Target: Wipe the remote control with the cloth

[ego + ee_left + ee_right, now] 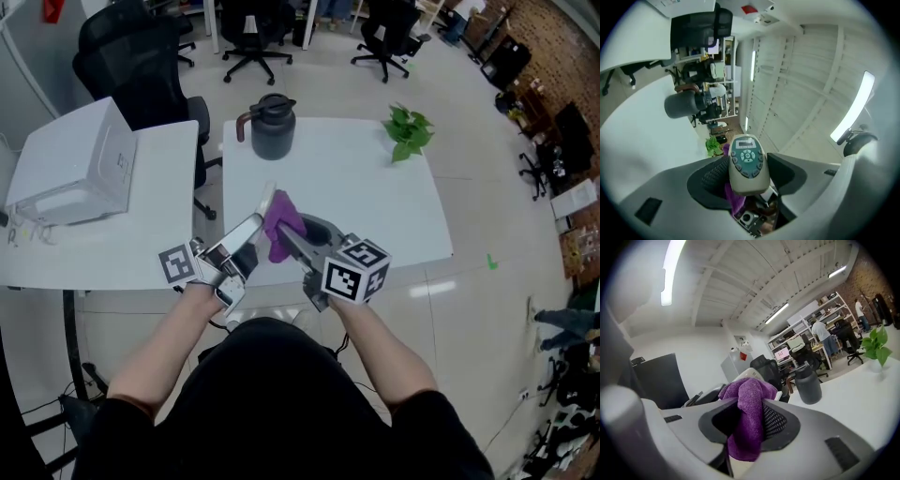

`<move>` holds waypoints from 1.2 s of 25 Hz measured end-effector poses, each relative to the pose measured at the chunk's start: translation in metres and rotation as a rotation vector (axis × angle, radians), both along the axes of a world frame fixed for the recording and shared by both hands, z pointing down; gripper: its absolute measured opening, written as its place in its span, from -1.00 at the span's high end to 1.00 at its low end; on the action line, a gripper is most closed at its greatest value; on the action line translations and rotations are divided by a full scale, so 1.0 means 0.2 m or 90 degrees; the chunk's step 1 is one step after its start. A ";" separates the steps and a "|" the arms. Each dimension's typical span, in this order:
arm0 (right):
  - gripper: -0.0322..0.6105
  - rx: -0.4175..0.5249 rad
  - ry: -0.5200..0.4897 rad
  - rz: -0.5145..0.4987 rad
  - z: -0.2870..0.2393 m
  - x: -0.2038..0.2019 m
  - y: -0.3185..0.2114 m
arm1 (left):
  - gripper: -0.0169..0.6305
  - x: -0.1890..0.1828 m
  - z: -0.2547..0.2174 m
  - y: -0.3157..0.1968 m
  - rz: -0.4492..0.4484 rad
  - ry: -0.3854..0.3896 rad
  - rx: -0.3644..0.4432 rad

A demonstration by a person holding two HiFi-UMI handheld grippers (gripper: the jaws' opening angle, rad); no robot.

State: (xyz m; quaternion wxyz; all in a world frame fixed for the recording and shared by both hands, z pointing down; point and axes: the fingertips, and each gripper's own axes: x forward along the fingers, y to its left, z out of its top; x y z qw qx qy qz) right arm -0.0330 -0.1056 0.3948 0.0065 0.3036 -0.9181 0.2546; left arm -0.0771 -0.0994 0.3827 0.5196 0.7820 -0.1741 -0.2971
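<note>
Over the near edge of the white table (pixel 375 202), my left gripper (pixel 253 232) is shut on a beige remote control (pixel 266 201), whose free end points away from me. The left gripper view has the remote (pixel 748 163) face-up between the jaws, its teal button panel showing. My right gripper (pixel 292 240) is shut on a purple cloth (pixel 281 223), bunched against the remote's right side. In the right gripper view the cloth (pixel 749 418) fills the gap between the jaws, and a pale edge of the remote (pixel 750 373) peeks out behind it. Part of the cloth (pixel 736 199) hangs beneath the remote.
A dark jug (pixel 272 127) stands at the table's far side and a small green plant (pixel 408 131) at its far right. A white box-like machine (pixel 70 164) sits on the neighbouring table to the left. Black office chairs (pixel 141 56) stand beyond.
</note>
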 end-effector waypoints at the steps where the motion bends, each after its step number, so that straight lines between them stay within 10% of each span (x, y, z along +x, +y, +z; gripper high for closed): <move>1: 0.49 0.005 0.001 0.015 -0.02 0.03 -0.03 | 0.19 0.02 0.00 0.02 0.010 -0.001 0.000; 7: 0.49 0.043 0.007 0.074 -0.13 0.17 -0.15 | 0.19 0.07 0.01 0.07 0.026 0.006 -0.002; 14: 0.49 0.057 0.059 -0.064 -0.02 -0.08 0.13 | 0.19 -0.10 -0.04 -0.09 -0.069 0.046 -0.008; 20: 0.49 0.065 0.062 -0.017 -0.04 -0.03 0.05 | 0.19 -0.01 -0.04 -0.01 -0.015 0.034 -0.003; 26: 0.49 0.072 0.076 0.055 -0.07 0.13 -0.05 | 0.19 0.08 0.01 0.08 0.019 0.002 -0.002; 30: 0.49 0.073 0.112 0.089 -0.03 0.22 -0.04 | 0.19 0.06 0.06 0.03 -0.027 -0.109 0.034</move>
